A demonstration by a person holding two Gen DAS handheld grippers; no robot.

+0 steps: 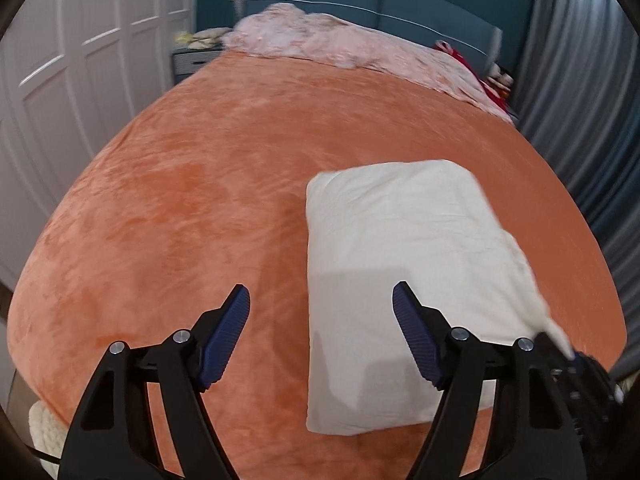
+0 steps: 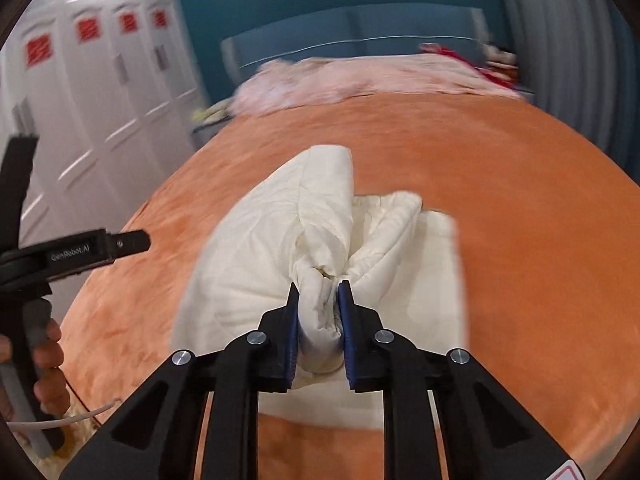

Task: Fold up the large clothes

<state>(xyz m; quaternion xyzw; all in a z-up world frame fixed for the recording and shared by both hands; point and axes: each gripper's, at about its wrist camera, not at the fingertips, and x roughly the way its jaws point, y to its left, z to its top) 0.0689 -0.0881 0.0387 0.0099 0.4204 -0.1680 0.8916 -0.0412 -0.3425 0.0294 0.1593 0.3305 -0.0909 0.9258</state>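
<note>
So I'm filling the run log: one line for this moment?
left claw: open, empty | right claw: shut on cream garment | garment: folded, on orange bedspread

folded garment (image 1: 404, 264) on bed (image 1: 192, 208), blanket (image 1: 344, 46) behind

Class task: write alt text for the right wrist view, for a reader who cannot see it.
The right gripper pinches a bunched fold of a cream garment, lifting it off an orange bedspread. At the left edge, a hand holds the left gripper beside white wardrobe doors.
</note>
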